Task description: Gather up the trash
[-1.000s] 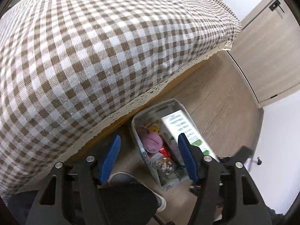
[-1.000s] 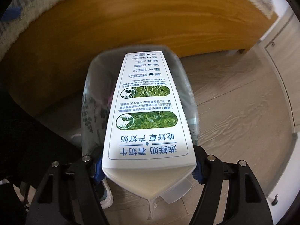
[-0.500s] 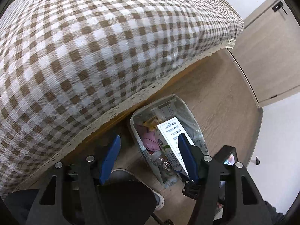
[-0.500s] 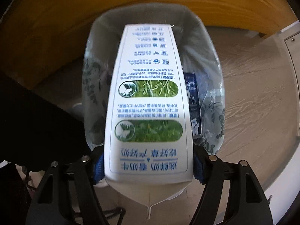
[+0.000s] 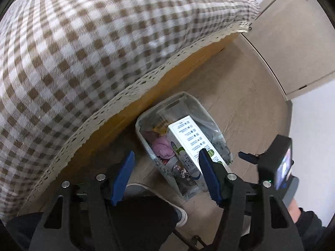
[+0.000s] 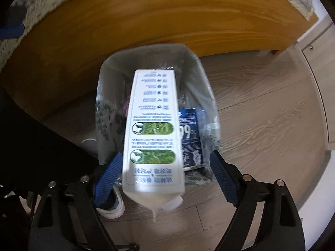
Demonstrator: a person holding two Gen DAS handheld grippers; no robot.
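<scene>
1. Bin [image 6: 192, 62] is sitting straight below my right tongs [image 6: 165, 174], lined to catch trash.
2. Milk carton [image 6: 152, 125] is dropping into it as my right jaws are opening, pads clear.
3. I'm keeping my left tongs [image 5: 165, 176] spread, empty, above the bin.

A brown-and-white checked cloth [image 5: 88, 58] with a pale lace edge [image 5: 117, 106] hung over an orange-brown wooden side panel [image 6: 159, 18]. Below it lay a grey wood-grain floor [image 5: 247, 96]. A light wooden cabinet door [image 5: 293, 41] stood at the far right, next to a white wall [image 5: 314, 121]. A grey-and-white shoe [image 5: 180, 213] rested on the floor near dark trouser fabric [image 5: 129, 219].
</scene>
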